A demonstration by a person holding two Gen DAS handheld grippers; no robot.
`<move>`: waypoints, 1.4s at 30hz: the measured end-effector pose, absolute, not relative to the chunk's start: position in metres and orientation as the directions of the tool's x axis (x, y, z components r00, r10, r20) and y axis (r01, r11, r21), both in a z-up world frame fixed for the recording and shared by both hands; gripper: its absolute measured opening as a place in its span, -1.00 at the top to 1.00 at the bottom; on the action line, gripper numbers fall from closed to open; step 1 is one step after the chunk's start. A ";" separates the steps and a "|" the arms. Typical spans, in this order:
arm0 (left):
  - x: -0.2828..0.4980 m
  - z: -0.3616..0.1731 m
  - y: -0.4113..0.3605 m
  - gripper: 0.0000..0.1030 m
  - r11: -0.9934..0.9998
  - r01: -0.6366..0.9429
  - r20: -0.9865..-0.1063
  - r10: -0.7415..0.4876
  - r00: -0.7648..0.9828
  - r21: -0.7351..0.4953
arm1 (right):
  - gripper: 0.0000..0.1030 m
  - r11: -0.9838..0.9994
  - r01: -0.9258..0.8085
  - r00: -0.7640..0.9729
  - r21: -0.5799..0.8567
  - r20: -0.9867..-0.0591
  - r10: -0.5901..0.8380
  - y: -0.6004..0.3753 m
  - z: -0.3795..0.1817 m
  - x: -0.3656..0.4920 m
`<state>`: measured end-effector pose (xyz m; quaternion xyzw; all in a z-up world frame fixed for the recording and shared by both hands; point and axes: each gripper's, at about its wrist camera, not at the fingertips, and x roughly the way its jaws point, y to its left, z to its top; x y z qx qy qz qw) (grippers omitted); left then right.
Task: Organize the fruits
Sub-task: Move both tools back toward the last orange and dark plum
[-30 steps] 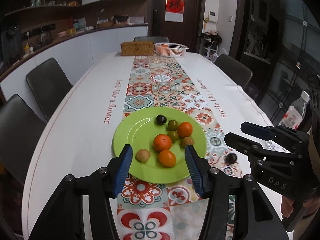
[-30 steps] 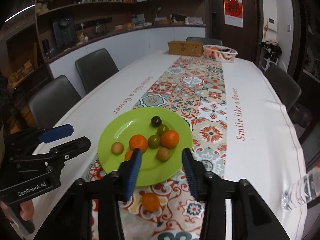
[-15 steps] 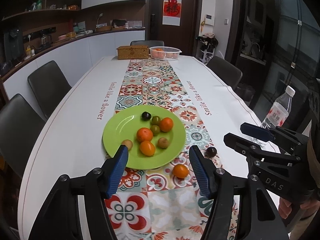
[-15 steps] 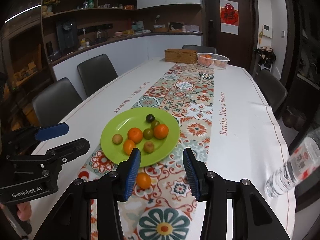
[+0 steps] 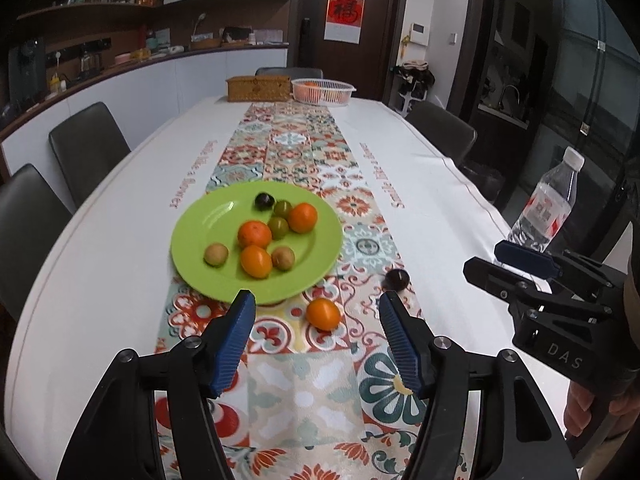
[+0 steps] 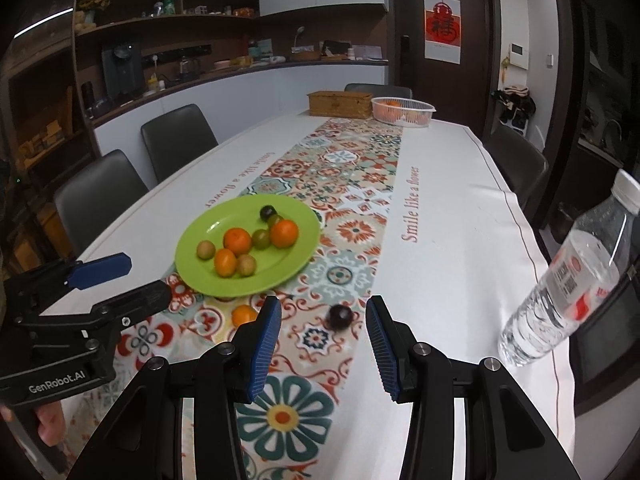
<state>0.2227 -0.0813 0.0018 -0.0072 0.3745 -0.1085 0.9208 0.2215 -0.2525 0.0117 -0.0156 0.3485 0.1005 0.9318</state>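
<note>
Right wrist only: shelved coffee machine [image 6: 122,66]

A long table [image 5: 120,240] wears a white cloth with a bright runner [image 5: 296,148] down the middle. At the far end sits a woven box [image 5: 258,88]. A clear water bottle [image 6: 568,280] stands near the right edge. Dark chairs [image 6: 176,136] wait along the sides — and a red paper [image 5: 344,12] hangs on the brown door.

Both claws are hanging empty, tilting downward: the left claw [image 5: 316,312] having just been widening, the right claw [image 6: 322,320] seemingly narrower.
</note>
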 end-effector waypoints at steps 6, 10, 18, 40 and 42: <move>0.227 -0.020 -0.086 -0.23 0.978 0.192 -0.712 -0.193 0.676 -0.083 | 0.13 0.978 -0.204 0.717 0.039 -0.675 0.177 -0.258 -0.005 0.227; 0.229 -0.033 -0.090 -0.23 0.975 0.207 -0.716 -0.198 0.670 -0.077 | 0.13 0.976 -0.217 0.697 0.030 -0.695 0.176 -0.259 -0.018 0.234; 0.240 -0.051 -0.095 -0.22 0.968 0.235 -0.726 -0.221 0.651 -0.084 | 0.13 0.967 -0.253 0.674 0.012 -0.715 0.185 -0.258 -0.037 0.249; 0.284 -0.086 -0.106 -0.05 0.969 0.234 -0.792 -0.204 0.575 -0.080 | 0.14 0.958 -0.284 0.599 0.033 -0.774 0.205 -0.251 -0.078 0.299; 0.288 -0.089 -0.106 0.03 0.971 0.227 -0.801 -0.199 0.565 -0.081 | 0.14 0.959 -0.280 0.593 0.037 -0.779 0.204 -0.250 -0.081 0.303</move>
